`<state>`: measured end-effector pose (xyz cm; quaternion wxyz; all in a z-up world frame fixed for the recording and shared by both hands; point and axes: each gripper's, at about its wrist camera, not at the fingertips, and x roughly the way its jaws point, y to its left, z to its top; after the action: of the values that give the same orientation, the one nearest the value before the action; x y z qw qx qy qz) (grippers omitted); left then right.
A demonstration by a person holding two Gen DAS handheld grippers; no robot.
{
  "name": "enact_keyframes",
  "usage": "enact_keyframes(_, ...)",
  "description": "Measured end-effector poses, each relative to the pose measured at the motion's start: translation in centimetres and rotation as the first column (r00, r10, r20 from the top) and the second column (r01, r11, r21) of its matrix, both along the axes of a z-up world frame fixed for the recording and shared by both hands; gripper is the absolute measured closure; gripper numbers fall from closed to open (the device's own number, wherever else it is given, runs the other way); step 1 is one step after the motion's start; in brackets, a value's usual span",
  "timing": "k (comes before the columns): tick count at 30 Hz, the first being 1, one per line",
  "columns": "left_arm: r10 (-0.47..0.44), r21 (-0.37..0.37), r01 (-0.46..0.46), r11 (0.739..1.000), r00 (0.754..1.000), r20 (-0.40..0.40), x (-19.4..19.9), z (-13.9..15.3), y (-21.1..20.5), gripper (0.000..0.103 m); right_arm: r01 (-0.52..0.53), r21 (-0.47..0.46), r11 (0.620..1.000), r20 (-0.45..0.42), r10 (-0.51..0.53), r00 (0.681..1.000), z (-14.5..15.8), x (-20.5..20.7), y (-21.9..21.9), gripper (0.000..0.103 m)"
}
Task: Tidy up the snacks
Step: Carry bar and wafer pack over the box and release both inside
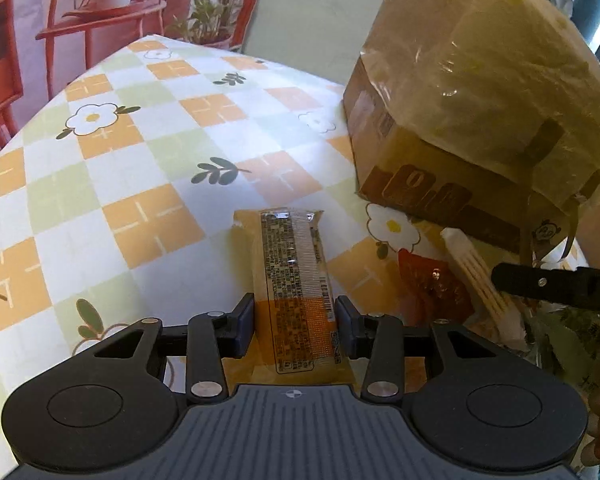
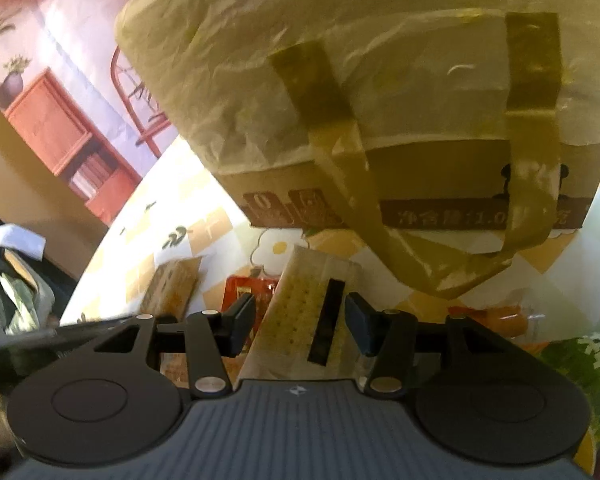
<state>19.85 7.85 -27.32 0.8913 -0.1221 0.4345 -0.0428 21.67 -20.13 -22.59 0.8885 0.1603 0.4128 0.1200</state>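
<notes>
Two grippers over snack packets on a checked tablecloth, beside a large yellow bag.

In the left wrist view, the left gripper holds a long yellow-and-orange snack bar at the lower centre, both pads against its sides; its back carries a block of fine print and a barcode, too small to read. In the right wrist view, the right gripper stands partly open around a clear cracker packet with a black stripe, its pads just clear of the wrapper. The yellow bag fills the upper frame, with brown bands of Chinese characters and the figures "1.0" legible. A red packet lies right of the bar on the tablecloth, printed with white flowers.
</notes>
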Motion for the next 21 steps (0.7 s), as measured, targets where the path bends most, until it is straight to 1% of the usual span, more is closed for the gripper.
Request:
enact_keyframes(5, -0.001, -0.007, 0.001, 1.0, 1.0, 0.004, -0.1, -0.1, 0.1, 0.059, 0.01, -0.003, 1.0, -0.025, -0.01, 1.0, -0.8, 0.7, 0.1, 0.048)
enact_keyframes(7, -0.001, -0.003, 0.001, 1.0, 1.0, 0.007, -0.2, -0.1, 0.1, 0.059, 0.002, -0.02, 1.0, -0.03, -0.002, 1.0, -1.0, 0.9, 0.4, 0.047)
enact_keyframes(13, 0.004, 0.002, -0.004, 1.0, 1.0, 0.004, -0.2, 0.0, 0.0, 0.059, 0.002, -0.027, 1.0, -0.049, -0.003, 0.999, -2.1, 2.0, 1.0, 0.048)
enact_keyframes(17, 0.011, -0.002, -0.011, 1.0, 1.0, 0.002, -0.2, 0.1, 0.1, 0.06, 0.01, -0.019, 1.0, -0.032, -0.01, 0.999, -2.3, 1.7, 0.8, 0.051)
enact_keyframes(21, 0.045, 0.0, -0.045, 0.999, 0.999, 0.017, -0.8, 0.5, 0.4, 0.06, 0.021, -0.01, 1.0, 0.006, -0.021, 1.0, -1.7, 0.3, 0.4, 0.052)
